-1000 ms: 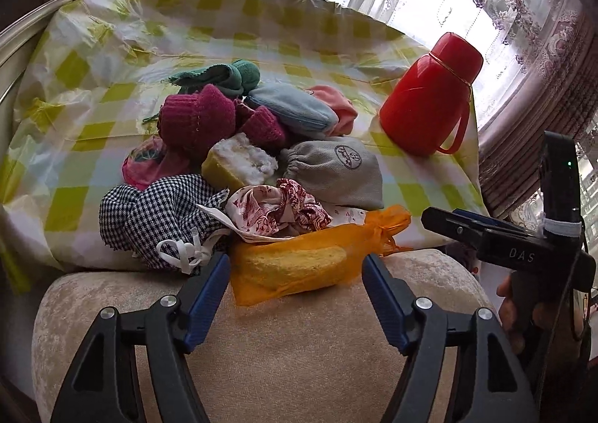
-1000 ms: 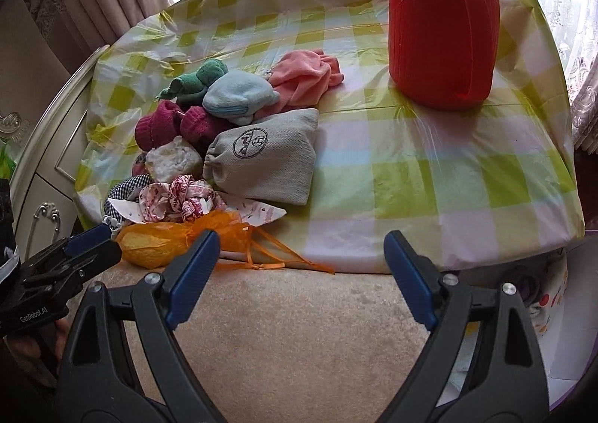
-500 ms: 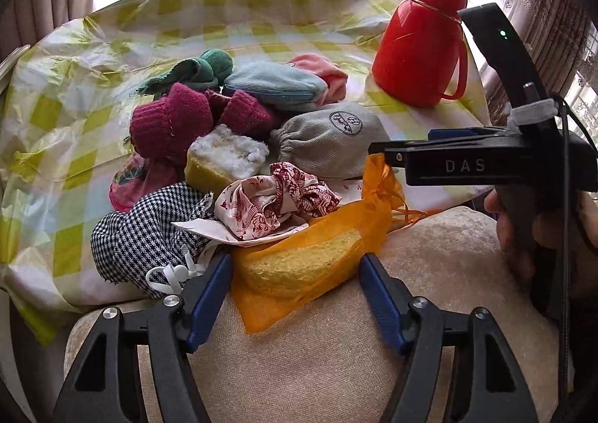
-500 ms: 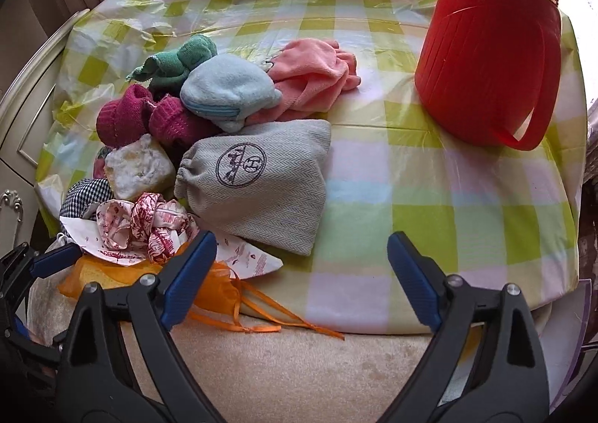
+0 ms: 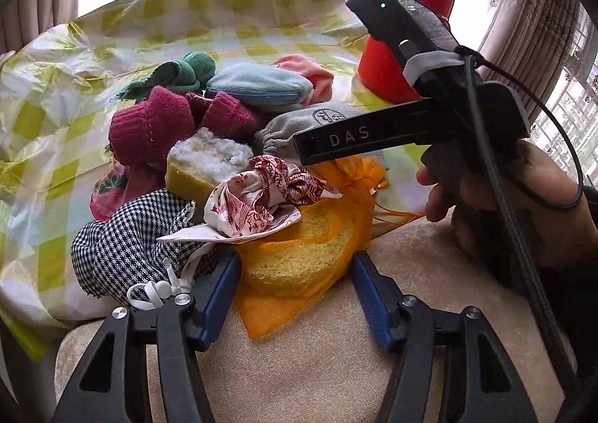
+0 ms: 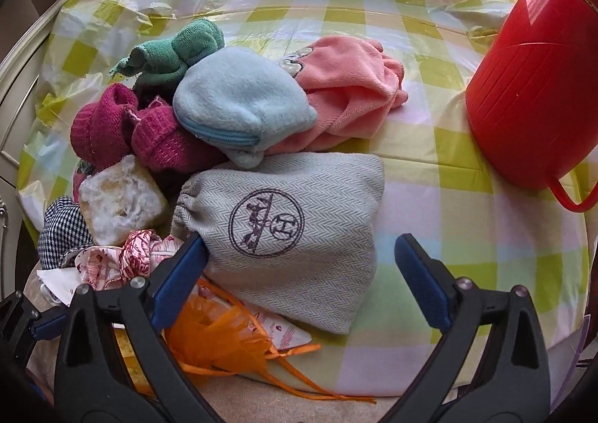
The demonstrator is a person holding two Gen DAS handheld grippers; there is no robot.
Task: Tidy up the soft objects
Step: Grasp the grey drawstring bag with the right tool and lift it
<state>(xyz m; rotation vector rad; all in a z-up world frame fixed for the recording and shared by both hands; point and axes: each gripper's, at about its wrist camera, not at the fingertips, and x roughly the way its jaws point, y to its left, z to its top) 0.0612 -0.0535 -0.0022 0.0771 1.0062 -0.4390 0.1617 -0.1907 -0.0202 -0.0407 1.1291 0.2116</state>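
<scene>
1. Checked tablecloth point(image 6: 429, 176) spread under everything, with a heap of soft things to the left of and behind the grey pouch point(image 6: 317, 176). Nothing sorted out of the heap yet.
2. Red jug point(image 6: 530, 94) standing well to the right of the grey pouch, apart from it and not moved.
3. Grey pouch lying flat at the right edge of the heap, round stamp facing up, gathered neck to the left. Now much larger in the right wrist view than a second ago.
4. Right gripper point(image 6: 299, 239) brought in over the near half of the grey pouch. Jaws opening, close to their widest. Left pad at the pouch's neck, right pad over bare cloth beyond its far side. Nothing gripped. Likely lining up to take the pouch.
5. Orange mesh bag point(image 5: 329, 221) with a yellow sponge inside, just in front of the grey pouch, half on the beige cushion point(image 5: 299, 367). Same place as before.
6. Left gripper point(image 5: 295, 264) astride the orange mesh bag, jaws closing and narrower than a second ago. Pads right at the bag's two sides, no squeeze visible yet. Probably the first item about to be picked up.
</scene>
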